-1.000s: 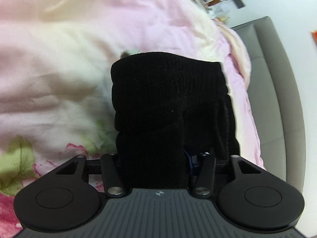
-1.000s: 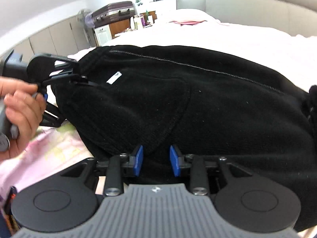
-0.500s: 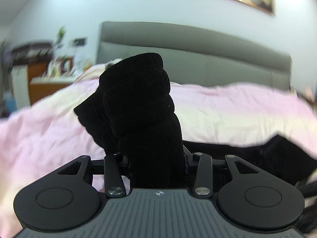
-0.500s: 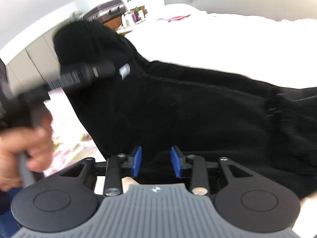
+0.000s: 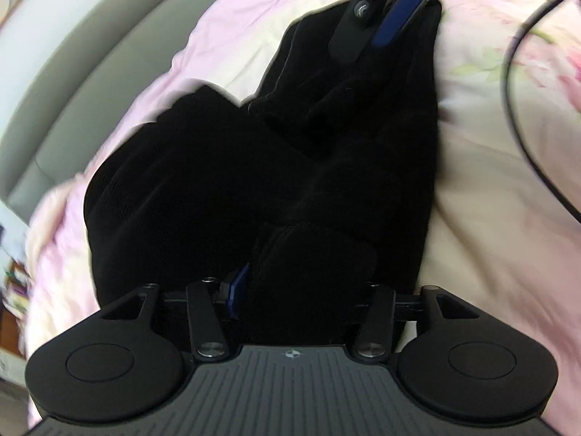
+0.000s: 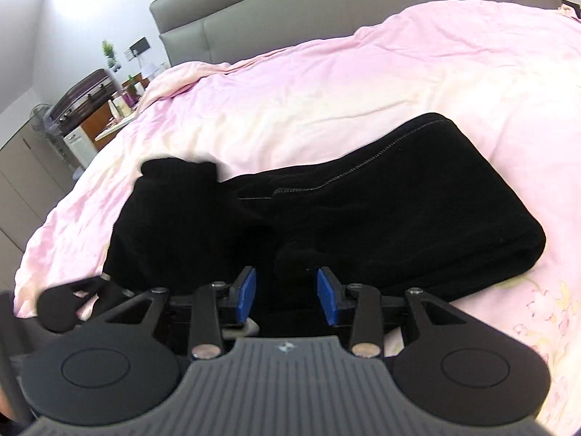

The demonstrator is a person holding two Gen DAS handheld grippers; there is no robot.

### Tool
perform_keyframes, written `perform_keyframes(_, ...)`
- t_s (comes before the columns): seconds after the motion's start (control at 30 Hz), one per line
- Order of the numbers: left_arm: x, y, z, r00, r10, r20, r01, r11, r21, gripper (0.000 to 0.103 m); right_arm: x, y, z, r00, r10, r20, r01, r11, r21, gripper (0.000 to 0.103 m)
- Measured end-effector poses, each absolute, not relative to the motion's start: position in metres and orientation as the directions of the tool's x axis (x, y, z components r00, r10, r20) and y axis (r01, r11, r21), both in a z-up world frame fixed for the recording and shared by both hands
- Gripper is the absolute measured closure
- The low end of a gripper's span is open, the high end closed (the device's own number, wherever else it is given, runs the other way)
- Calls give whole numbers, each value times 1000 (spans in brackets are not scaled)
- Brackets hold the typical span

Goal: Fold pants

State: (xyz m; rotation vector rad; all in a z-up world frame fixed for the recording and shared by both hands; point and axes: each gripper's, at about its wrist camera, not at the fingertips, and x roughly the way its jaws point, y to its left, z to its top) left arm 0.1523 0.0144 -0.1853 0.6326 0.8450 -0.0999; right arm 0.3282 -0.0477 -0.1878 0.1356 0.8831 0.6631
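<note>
The black pants (image 6: 381, 210) lie folded over on the pink bed cover, with the fold at the right. My left gripper (image 5: 301, 290) is shut on a thick bunch of the pants' fabric (image 5: 312, 254), low over the pile. My right gripper (image 6: 287, 298) has its blue pads (image 6: 247, 290) apart with a lump of black fabric between them; the pads do not press on it. The right gripper also shows at the top of the left wrist view (image 5: 385, 18), at the far end of the pants. The left gripper shows at the lower left of the right wrist view (image 6: 72, 305).
The pink bed cover (image 6: 363, 83) with a flower print at the near edge (image 6: 552, 312) fills the bed. A grey headboard (image 6: 290, 11) stands behind. A suitcase and cluttered furniture (image 6: 90, 91) stand at the left. A black cable (image 5: 515, 109) hangs at the right.
The left gripper swung the held end of the pants up and over, then down onto the rest of the pants. The right gripper's pads have opened wider.
</note>
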Motion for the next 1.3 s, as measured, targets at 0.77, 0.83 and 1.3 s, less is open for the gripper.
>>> perform_keyframes(0.77, 123, 237, -135, 618, -242, -748, -262, 834, -486, 13, 364, -16, -220, 281, 810, -515, -356, 586, 727, 41)
perform_keyframes(0.83, 120, 244, -155, 588, -285, -757, -319, 778, -541, 13, 367, -11, -222, 272, 818, -507, -347, 575, 741, 40)
perform_keyframes(1.3, 106, 241, -173, 594, -290, -751, -370, 730, -575, 12, 387, 52, -225, 238, 764, -600, -434, 636, 638, 66)
